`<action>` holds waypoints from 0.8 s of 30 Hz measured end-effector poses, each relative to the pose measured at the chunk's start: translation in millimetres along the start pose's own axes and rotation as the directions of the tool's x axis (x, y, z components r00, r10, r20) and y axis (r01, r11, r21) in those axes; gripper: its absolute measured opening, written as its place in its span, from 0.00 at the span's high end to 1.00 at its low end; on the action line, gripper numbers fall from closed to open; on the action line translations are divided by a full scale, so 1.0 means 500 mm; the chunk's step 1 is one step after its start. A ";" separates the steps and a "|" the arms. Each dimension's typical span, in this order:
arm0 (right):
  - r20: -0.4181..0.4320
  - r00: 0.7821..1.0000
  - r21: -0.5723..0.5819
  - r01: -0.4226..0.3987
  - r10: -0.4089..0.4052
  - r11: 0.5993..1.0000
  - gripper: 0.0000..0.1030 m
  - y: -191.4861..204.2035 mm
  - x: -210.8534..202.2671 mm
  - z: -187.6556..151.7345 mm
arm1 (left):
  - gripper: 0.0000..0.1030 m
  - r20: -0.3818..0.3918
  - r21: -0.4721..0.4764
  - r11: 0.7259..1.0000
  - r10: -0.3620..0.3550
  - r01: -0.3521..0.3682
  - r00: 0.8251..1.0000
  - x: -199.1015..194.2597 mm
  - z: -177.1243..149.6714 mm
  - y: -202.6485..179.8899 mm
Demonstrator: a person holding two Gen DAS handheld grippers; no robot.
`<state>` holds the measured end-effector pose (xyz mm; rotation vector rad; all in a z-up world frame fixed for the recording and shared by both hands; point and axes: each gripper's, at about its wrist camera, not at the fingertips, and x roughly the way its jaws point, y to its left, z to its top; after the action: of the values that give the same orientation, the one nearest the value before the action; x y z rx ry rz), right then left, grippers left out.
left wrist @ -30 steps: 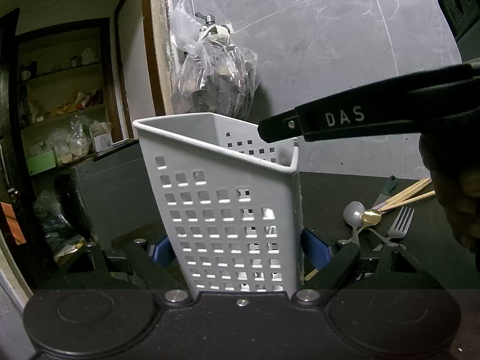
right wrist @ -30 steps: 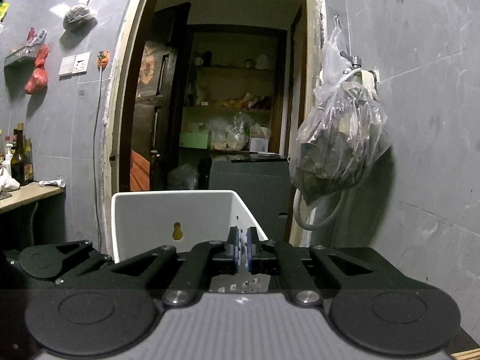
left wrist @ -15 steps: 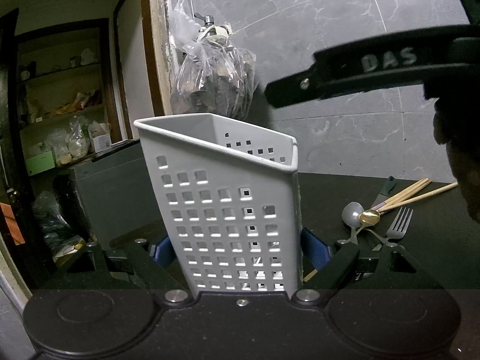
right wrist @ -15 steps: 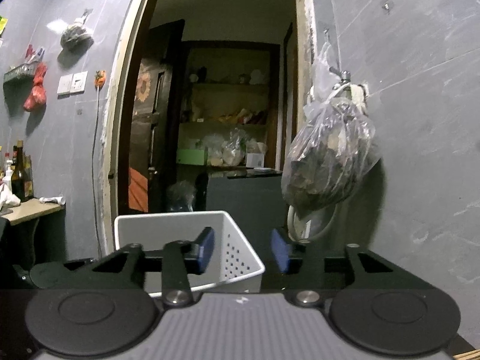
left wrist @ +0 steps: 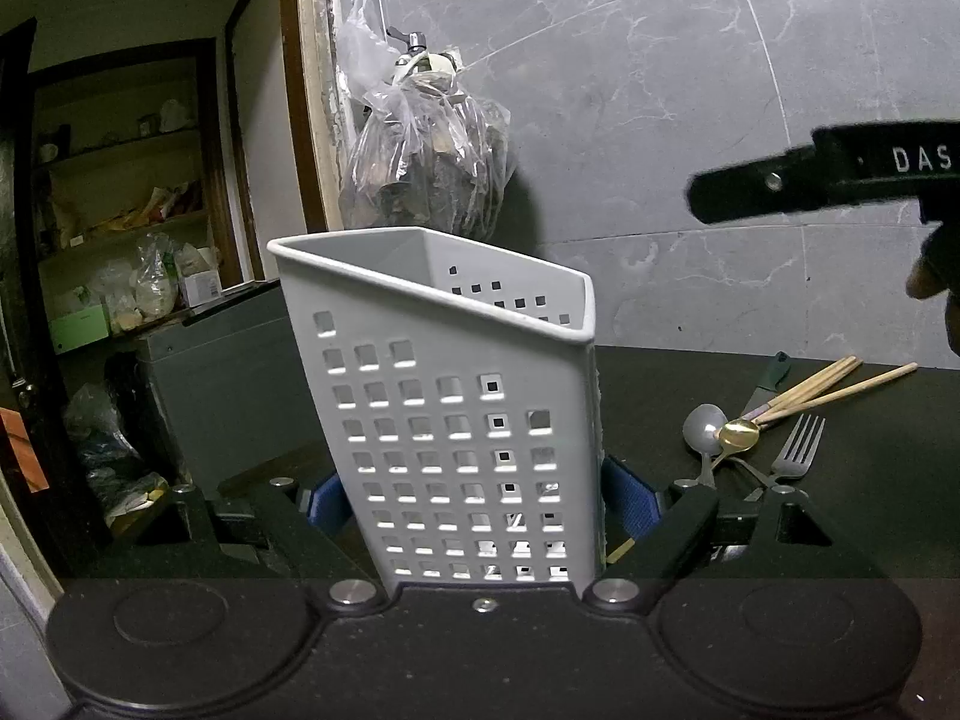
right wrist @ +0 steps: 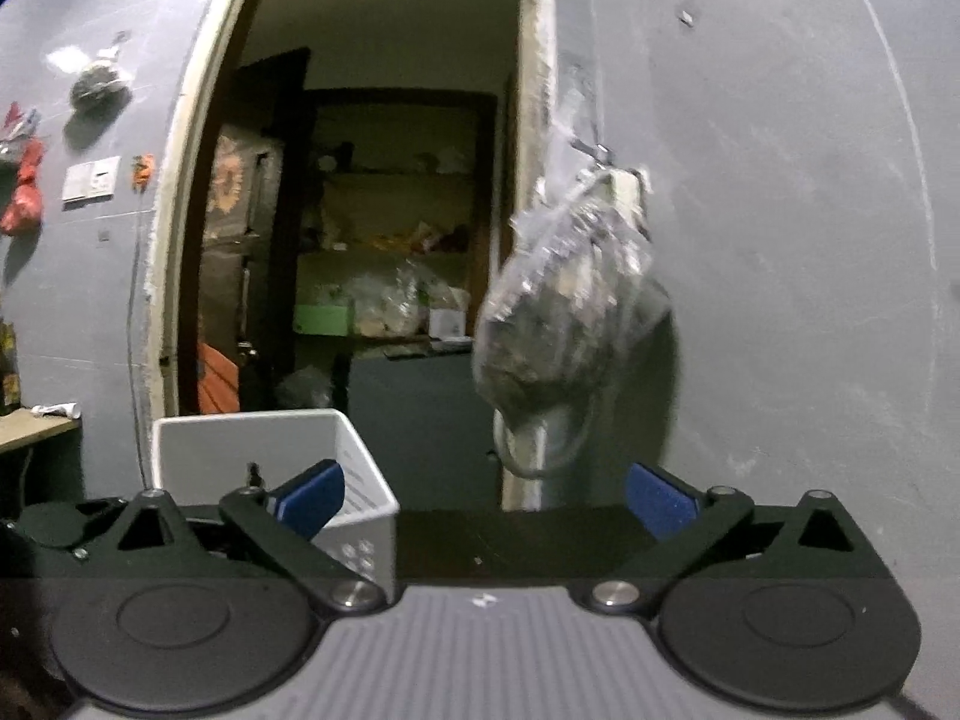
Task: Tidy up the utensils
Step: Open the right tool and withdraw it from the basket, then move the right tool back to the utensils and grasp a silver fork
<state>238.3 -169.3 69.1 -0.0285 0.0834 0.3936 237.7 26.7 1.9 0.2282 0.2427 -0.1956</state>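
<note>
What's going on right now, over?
Left gripper shut on basket. Right gripper just opened, empty. Spoons, fork, chopsticks on counter. Nothing blocking.

Dim indoor light — right view blurred, fisheye-warped.

The right hand-held gripper (right wrist: 483,498) has just been opening; its blue pads (right wrist: 312,495) stand wide apart with nothing between them. Behind the left pad sits a white perforated utensil basket (right wrist: 252,444). A clear plastic bag (right wrist: 564,306) hangs on the grey wall beside an open doorway (right wrist: 372,240).
</note>
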 end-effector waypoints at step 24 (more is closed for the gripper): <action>-0.391 0.919 0.074 0.086 -0.050 0.994 0.00 -0.078 0.026 -0.140 | 0.17 -0.001 0.001 1.000 -0.001 0.001 1.000 -0.001 -0.003 0.003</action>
<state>259.8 -203.7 -1.5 -0.0206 0.4931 0.3096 237.4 28.4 1.0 0.2297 0.2439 -0.1964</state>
